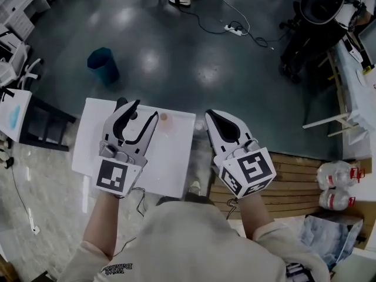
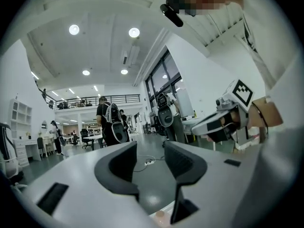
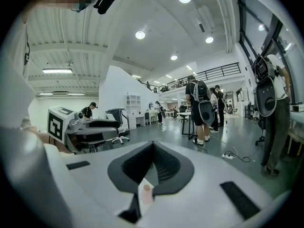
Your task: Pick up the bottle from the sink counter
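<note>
Both grippers are held up side by side over a white table (image 1: 170, 169), pointing out across the room. My left gripper (image 1: 138, 111) is open, and floor shows through the gap between its jaws in the left gripper view (image 2: 149, 151). My right gripper (image 1: 210, 115) is shut with nothing in it, its tips meeting in the right gripper view (image 3: 153, 144). Two clear plastic bottles with red caps (image 1: 336, 175) lie at the far right beside a wooden bench (image 1: 294, 178). No sink counter shows in any view.
A small tan round thing (image 1: 164, 117) lies on the table's far edge. On the dark floor are a teal bin (image 1: 103, 65) and a power strip with cable (image 1: 233, 30). A black machine (image 1: 311, 16) stands at the back right. People stand farther off (image 3: 202, 109).
</note>
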Motion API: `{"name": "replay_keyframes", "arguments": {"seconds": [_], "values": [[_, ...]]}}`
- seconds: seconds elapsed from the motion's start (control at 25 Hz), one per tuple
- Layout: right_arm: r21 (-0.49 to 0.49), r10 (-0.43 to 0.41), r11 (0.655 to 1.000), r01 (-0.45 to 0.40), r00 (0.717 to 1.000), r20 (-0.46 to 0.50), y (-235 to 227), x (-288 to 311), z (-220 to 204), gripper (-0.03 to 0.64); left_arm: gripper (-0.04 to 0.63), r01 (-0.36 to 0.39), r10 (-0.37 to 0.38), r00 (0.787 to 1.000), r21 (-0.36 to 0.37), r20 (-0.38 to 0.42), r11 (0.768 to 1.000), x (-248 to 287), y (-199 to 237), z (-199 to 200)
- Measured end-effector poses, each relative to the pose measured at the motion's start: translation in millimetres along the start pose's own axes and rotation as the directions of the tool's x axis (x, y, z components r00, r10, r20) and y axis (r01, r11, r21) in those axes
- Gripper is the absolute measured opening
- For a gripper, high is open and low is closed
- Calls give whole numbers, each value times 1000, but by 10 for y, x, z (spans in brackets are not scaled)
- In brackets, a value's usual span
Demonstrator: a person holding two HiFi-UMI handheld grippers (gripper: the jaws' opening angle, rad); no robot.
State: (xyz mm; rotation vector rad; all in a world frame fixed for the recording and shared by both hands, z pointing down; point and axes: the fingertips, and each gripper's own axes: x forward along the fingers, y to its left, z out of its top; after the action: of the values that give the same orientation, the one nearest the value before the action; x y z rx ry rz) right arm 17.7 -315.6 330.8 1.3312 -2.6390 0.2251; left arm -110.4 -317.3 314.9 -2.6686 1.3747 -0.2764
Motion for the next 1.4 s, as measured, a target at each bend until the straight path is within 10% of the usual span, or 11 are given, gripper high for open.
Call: {"name": "replay_keyframes", "arguments": {"seconds": [0.52, 1.4], "values": [[70, 16, 998, -9, 995, -103, -289, 571, -650, -3, 322, 93, -95, 989, -14, -111, 996, 744, -99, -917], [203, 96, 978, -45, 964, -248, -393, 1073, -1965, -3, 331, 97, -154, 930, -180, -335, 979, 1354, -331, -2896]]}}
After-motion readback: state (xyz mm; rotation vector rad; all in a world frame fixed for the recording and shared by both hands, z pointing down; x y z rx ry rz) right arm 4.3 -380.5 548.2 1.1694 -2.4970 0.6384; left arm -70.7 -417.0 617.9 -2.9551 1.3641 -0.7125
